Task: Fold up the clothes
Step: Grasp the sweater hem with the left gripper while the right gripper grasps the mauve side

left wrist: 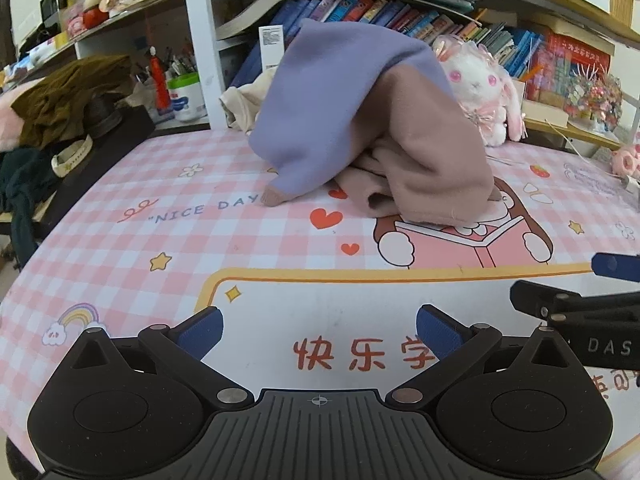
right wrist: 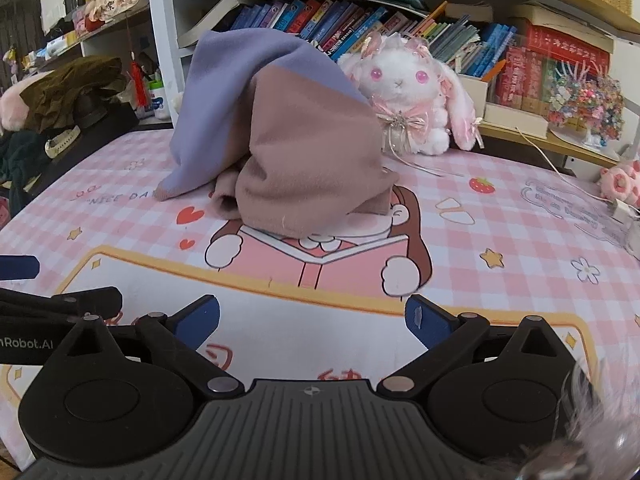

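A lilac and dusty-pink garment [left wrist: 360,128] stands heaped in a peak on the pink checked mat [left wrist: 120,240], well ahead of both grippers. The same garment [right wrist: 288,140] fills the middle of the right wrist view, a cuff trailing at its left. My left gripper [left wrist: 319,334] is open, blue pads wide apart, with nothing between them. My right gripper [right wrist: 312,326] is open too and holds nothing. Each gripper shows at the edge of the other's view: the right gripper [left wrist: 580,300] at the right, the left gripper [right wrist: 48,300] at the left.
A white plush rabbit [right wrist: 412,96] sits just behind the garment. Bookshelves [left wrist: 400,12] line the back. A beige cloth [left wrist: 244,108] lies behind the heap. Dark clothes and a box [left wrist: 60,120] crowd the left edge. A cable and pink plush [right wrist: 620,184] lie at the far right.
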